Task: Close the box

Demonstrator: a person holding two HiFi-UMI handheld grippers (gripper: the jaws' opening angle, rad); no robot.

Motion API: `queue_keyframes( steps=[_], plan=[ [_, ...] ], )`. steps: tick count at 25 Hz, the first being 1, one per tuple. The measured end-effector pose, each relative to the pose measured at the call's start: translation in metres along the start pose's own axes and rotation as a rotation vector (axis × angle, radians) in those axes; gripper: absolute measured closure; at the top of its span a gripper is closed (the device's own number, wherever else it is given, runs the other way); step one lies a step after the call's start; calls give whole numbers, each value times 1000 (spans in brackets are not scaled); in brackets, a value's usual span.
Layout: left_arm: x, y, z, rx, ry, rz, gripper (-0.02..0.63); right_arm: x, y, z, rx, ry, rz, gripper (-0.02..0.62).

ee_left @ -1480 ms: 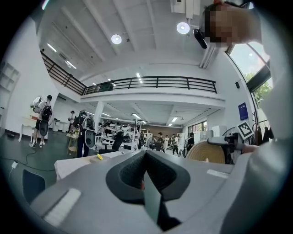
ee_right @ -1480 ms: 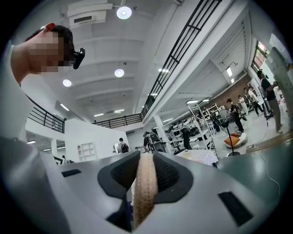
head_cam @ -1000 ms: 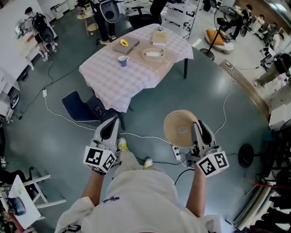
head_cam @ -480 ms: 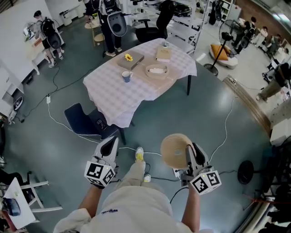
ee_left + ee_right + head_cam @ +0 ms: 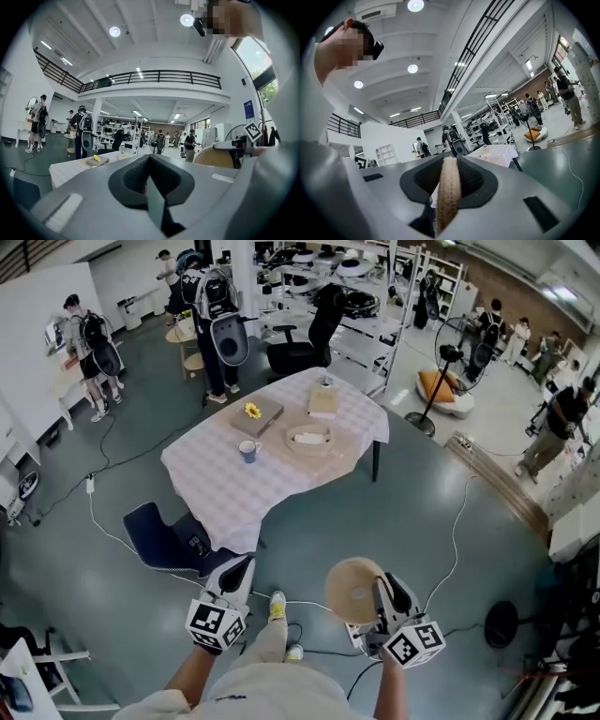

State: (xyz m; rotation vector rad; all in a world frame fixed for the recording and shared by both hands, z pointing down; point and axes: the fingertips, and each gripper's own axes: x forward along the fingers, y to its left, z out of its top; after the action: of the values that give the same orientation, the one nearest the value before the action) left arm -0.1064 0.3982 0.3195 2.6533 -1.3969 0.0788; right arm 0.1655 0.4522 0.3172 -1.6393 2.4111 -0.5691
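A round woven box (image 5: 309, 439) stands open on the checked table (image 5: 234, 491), far ahead of me. Its round woven lid (image 5: 353, 589) is upright in my right gripper (image 5: 378, 594), which is shut on the lid's rim. In the right gripper view the lid's edge (image 5: 448, 187) runs straight between the jaws. My left gripper (image 5: 240, 574) is held at the same height to the left, shut and holding nothing (image 5: 150, 187). From the left gripper view the lid (image 5: 219, 157) shows at the right.
On the table are a grey box with a yellow flower (image 5: 256, 414), a blue cup (image 5: 248, 451) and a beige box (image 5: 323, 401). A dark chair (image 5: 167, 536) stands before the table. Cables (image 5: 455, 521) cross the floor. Several people stand at the back.
The head view has tilted up, so the table and room sit farther up and both grippers lower in frame. A foot has stepped forward. The lid stays in the right gripper.
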Motion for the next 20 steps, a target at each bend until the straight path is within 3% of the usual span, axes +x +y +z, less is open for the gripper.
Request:
queue_keyframes(
  steps=[6, 20],
  plan=[
    [29, 36, 16, 10, -29, 19, 604, 42, 1, 28, -30, -30, 4, 503],
    [118, 100, 53, 26, -59, -26, 604, 157, -3, 76, -85, -7, -2, 503]
  ],
)
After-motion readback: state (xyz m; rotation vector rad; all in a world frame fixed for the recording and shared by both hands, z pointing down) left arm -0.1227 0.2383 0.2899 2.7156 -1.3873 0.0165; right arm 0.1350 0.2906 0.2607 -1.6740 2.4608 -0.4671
